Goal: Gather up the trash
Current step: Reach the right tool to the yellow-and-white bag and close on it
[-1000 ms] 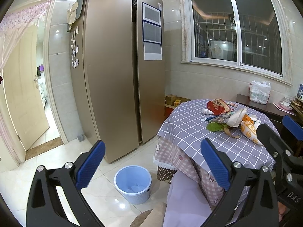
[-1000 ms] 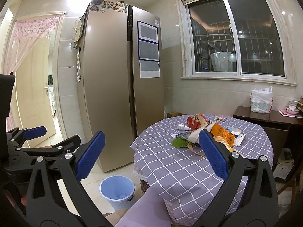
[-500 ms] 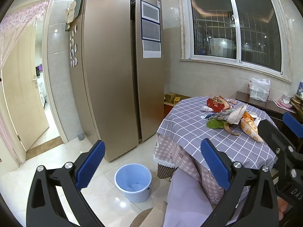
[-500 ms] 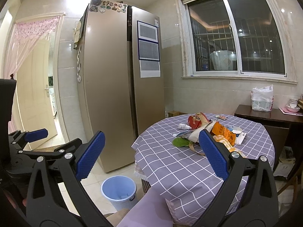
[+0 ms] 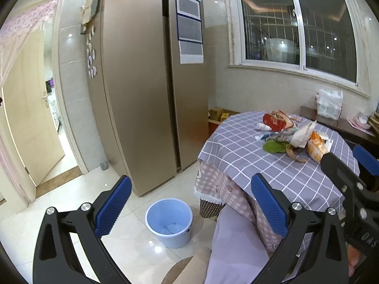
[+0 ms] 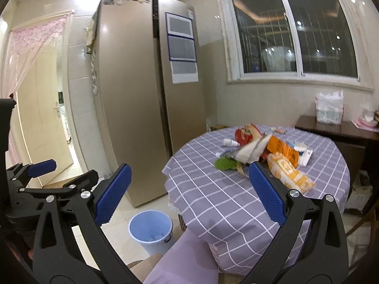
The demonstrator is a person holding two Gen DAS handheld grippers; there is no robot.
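A heap of trash [image 5: 292, 135] [image 6: 263, 152] lies on the round table [image 5: 248, 156] [image 6: 213, 184] with its purple checked cloth: a red bag, an orange snack bag [image 6: 290, 172], a green wrapper [image 6: 225, 164], a small white bottle [image 6: 229, 142] and papers. A light blue bin [image 5: 169, 221] [image 6: 151, 230] stands on the floor beside the table. My left gripper [image 5: 189, 203] is open and holds nothing, well short of the table. My right gripper [image 6: 188, 193] is open too, in the air before the table, with nothing between its fingers.
A tall gold fridge [image 5: 146, 82] stands left of the table. A dark sideboard [image 6: 336, 130] carrying a white plastic bag [image 6: 329, 106] lines the window wall. An open door [image 5: 30, 108] is at far left. A lilac-covered seat [image 5: 236, 246] is right below the grippers.
Both views have drifted slightly, and the table and trash sit a little closer and further right. Both grippers stay open and empty.
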